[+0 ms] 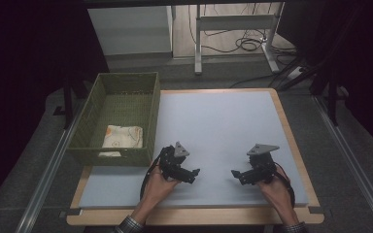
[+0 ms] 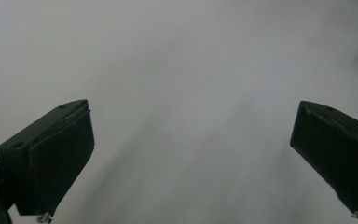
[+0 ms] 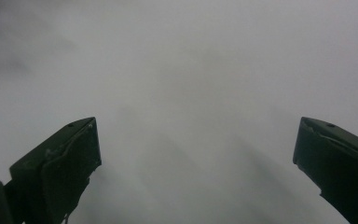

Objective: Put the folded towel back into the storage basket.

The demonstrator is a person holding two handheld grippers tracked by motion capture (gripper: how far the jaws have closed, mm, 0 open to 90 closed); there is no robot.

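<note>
High view shows two claws low over the near part of the worktop (image 1: 213,121), a pale blue-grey mat on a wood-edged board. The left claw (image 1: 194,175) and the right claw (image 1: 235,174) point their tips toward each other across a bare gap, each held in one of the person's hands. Neither has anything between its jaws. In the left gripper view the two black jaws stand wide apart with plain mat between them, and the right gripper view gives the same: jaws spread as wide as they go, nothing held.

Nearest thing to them is the folded cloth (image 1: 121,138), cream with a faint printed pattern, lying inside the green woven basket (image 1: 151,104) at its near end. The basket sits off the left edge of the mat, its long axis running from near to far.

What the next move turns on, as I judge it: the cloth lies to the left and slightly farther off than both claws, with the basket's near-right corner between it and the left claw. The left claw is clearly nearer; the right is well apart from it, across the mat. Any reach for the cloth would likely have to go up over the basket wall and down from above.
</note>
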